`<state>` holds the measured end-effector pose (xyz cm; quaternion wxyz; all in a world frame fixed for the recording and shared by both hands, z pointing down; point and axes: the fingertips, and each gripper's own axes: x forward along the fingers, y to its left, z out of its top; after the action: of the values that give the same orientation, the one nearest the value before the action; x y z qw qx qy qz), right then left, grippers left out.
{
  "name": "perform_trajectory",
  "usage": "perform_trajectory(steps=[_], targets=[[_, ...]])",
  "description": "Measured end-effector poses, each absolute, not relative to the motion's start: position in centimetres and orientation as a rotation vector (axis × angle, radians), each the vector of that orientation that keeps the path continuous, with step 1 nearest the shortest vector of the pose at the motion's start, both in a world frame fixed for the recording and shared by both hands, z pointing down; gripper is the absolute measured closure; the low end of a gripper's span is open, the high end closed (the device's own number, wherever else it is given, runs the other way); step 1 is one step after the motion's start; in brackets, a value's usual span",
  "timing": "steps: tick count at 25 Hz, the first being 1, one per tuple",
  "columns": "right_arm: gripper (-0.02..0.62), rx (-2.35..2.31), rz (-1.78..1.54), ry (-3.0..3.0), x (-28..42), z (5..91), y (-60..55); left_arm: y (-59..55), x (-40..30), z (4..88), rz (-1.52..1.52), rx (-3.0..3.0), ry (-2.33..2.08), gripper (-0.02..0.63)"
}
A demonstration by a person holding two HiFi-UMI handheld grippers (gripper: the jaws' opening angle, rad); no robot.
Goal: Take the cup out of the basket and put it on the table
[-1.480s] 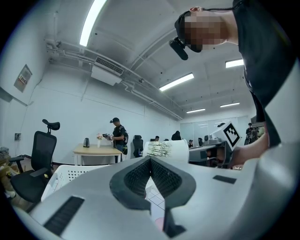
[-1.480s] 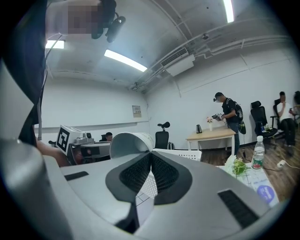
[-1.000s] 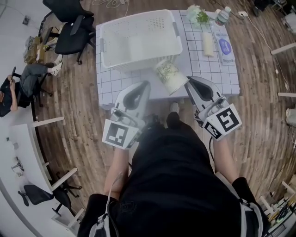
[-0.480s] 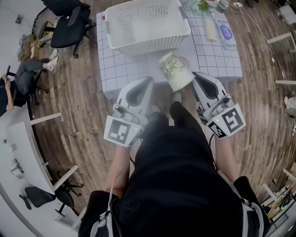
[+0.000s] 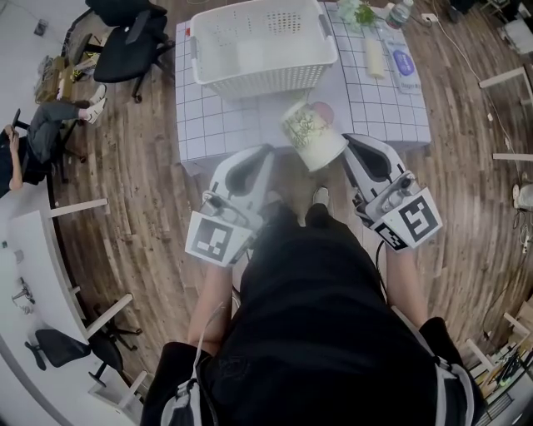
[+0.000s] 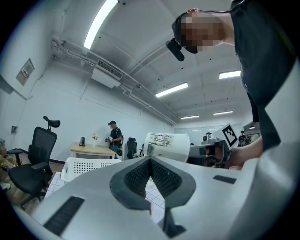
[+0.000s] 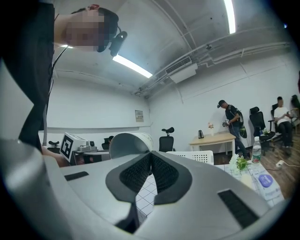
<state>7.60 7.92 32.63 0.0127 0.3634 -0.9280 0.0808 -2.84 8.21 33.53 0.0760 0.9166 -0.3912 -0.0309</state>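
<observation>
A white cup [image 5: 312, 135] with a green plant print hangs tilted above the front part of the white gridded table [image 5: 204, 125]. My right gripper [image 5: 344, 143] is shut on its rim. In the right gripper view the cup [image 7: 126, 142] shows just left of the closed right gripper [image 7: 151, 154]. My left gripper [image 5: 261, 153] hovers to the cup's left, shut and holding nothing. From the left gripper view the cup [image 6: 166, 146] lies sideways beyond the closed left gripper [image 6: 150, 159]. The white basket [image 5: 258, 76] stands behind on the table, apart from the cup.
A small plant [image 5: 360, 13], a bottle [image 5: 400, 12], a pale roll [image 5: 375, 56] and a blue-labelled packet [image 5: 405, 65] lie at the table's far right. A pink object [image 5: 321, 111] sits behind the cup. Black office chairs [image 5: 125, 52] stand to the left on the wooden floor.
Both grippers have drawn back from the basket toward the table's front edge, the right one carrying the cup with it. The gap between cup and basket has widened.
</observation>
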Motion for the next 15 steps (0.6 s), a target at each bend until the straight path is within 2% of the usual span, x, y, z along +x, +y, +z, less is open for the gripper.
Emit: perform_trajectory(steps=[15], targets=[[0.575, 1.184, 0.213, -2.879, 10.8, 32.6, 7.3, 7.3, 0.5, 30.6, -0.092, 2.804, -1.213, 0.598]])
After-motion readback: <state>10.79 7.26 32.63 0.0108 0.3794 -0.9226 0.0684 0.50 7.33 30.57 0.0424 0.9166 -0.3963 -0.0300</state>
